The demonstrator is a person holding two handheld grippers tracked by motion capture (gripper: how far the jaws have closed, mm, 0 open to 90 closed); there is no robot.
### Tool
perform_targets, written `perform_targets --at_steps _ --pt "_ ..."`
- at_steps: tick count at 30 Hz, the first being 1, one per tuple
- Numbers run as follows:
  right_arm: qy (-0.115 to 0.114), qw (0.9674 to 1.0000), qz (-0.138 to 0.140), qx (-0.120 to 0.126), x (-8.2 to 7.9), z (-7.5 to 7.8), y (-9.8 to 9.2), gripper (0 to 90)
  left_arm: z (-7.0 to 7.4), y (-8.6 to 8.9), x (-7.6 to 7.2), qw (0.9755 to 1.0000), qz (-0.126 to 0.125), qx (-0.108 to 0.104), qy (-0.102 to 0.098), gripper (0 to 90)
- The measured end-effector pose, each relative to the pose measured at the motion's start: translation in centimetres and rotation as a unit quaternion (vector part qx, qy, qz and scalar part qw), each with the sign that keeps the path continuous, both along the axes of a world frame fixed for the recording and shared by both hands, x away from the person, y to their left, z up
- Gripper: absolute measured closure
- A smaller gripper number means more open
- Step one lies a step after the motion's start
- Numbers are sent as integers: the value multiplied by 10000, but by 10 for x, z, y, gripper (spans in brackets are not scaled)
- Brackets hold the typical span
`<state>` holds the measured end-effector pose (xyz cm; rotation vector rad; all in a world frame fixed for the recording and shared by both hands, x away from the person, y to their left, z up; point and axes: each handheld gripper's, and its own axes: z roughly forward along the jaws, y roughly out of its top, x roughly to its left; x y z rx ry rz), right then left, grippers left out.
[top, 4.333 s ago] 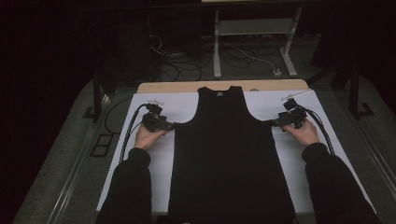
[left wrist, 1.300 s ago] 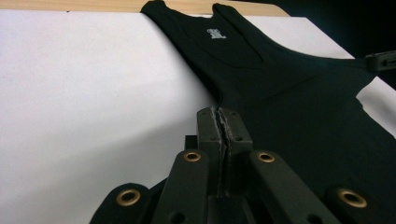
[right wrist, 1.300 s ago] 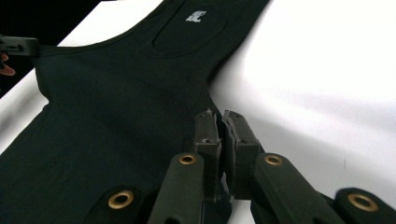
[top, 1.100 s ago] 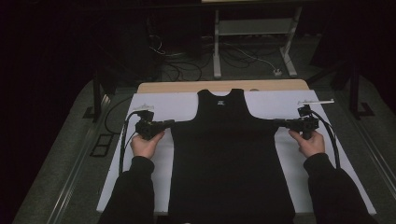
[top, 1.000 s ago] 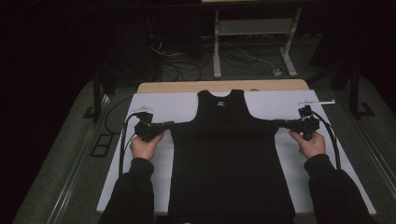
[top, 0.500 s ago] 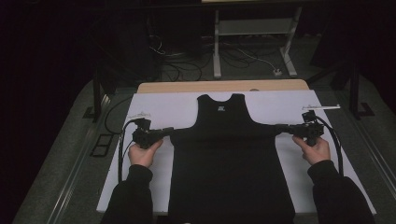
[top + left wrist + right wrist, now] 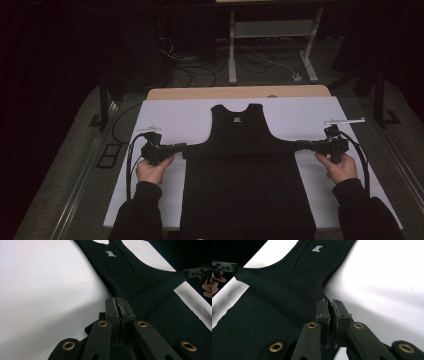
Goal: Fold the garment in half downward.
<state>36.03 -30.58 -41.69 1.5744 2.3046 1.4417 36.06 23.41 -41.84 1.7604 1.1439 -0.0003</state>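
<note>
I'm mid-fold on the vest (image 7: 248, 165), flat on the white board (image 7: 175, 112). My left gripper (image 7: 181, 148) and right gripper (image 7: 302, 145) each pinch its side edges, apparently at the armholes. Next I should carry both corners evenly down toward the hem.

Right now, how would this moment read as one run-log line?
item: black tank top | surface: white table | left hand-held gripper: shut on side edge | right hand-held gripper: shut on opposite edge | fabric: pulled taut

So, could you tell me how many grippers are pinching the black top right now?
2. The left gripper is shut on the black top at its left edge; the right gripper is shut on its right edge.
</note>
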Motion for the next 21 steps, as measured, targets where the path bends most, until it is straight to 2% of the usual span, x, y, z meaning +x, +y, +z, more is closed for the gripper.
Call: perform_targets --at_steps 3,17,21 --pt "-18 10000 37 5 -4 1 0 833 0 0 -3 10000 -55 3 42 872" --pt "219 9995 162 -127 -21 -1 1 832 -1 1 -17 9990 -365 157 209 871" --pt "273 9994 183 -141 -25 -2 0 832 -1 2 -21 9989 -370 162 228 871"
